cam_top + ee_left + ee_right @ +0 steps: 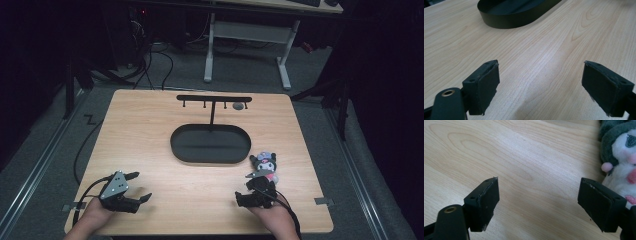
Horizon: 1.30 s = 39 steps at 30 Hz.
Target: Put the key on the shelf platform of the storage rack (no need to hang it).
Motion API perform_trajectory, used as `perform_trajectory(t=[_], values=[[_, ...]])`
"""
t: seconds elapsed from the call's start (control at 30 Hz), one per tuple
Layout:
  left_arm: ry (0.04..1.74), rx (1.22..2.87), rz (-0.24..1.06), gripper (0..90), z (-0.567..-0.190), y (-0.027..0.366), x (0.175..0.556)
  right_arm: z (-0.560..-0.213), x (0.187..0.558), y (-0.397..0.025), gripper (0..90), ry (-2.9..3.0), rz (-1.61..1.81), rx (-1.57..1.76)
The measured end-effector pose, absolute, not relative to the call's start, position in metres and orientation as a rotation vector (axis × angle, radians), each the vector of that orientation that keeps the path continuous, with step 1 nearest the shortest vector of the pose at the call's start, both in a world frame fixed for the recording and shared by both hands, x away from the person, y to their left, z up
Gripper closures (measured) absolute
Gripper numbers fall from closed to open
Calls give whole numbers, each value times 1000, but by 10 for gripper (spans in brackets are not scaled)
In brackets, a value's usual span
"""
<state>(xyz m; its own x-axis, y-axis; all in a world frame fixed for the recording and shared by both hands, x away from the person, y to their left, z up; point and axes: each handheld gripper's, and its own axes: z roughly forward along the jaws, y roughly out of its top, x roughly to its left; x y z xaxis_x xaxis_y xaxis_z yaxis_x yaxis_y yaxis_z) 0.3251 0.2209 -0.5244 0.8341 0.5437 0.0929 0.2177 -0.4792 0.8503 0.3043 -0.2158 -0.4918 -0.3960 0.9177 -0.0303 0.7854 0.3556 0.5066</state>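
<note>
Right gripper spread wide and empty just beside plush keychain: swing sideways, straddle body, clench gently; left gripper likewise released.

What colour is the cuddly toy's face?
The plush toy has a white face under a dark grey hood, with pink spots. It shows best in the right gripper view.

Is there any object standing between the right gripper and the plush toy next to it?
No, nothing visible. The right gripper is open, and the plush toy lies right beside one of its jaws. Between them there is bare wooden table.
</note>
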Motion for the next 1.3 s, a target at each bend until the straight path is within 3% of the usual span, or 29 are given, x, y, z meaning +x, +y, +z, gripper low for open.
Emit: perform_trajectory(t=[0.47, 1.3], values=[[559, 2073, 438, 155, -524, 221, 325, -475, 305, -213, 164, 2433, 462, 1426], [562, 2069, 433, 156, -524, 221, 326, -447, 319, -265, 203, 2319, 369, 1555]])
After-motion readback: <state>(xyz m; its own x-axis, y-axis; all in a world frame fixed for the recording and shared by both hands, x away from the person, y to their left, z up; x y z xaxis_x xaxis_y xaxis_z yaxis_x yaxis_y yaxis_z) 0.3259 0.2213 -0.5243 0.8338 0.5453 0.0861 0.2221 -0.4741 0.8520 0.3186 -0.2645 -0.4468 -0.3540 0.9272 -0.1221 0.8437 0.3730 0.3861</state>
